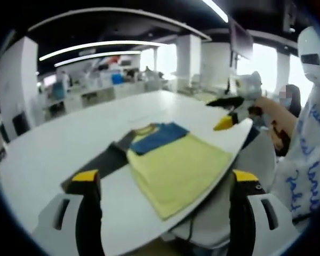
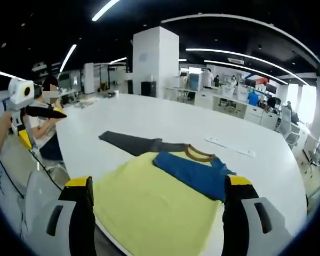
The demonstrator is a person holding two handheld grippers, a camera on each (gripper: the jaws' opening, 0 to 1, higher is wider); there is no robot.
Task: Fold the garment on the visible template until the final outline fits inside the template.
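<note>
A wide white table (image 2: 165,120) runs through an open-plan office under long strip lights (image 2: 232,53). A square white pillar (image 2: 154,61) rises beyond its far edge, with desks (image 2: 229,104) and monitors to the right of it. A flat pale strip (image 2: 229,146) lies on the table's right side. At the left edge, a seated person (image 2: 42,125) faces the table.
</note>
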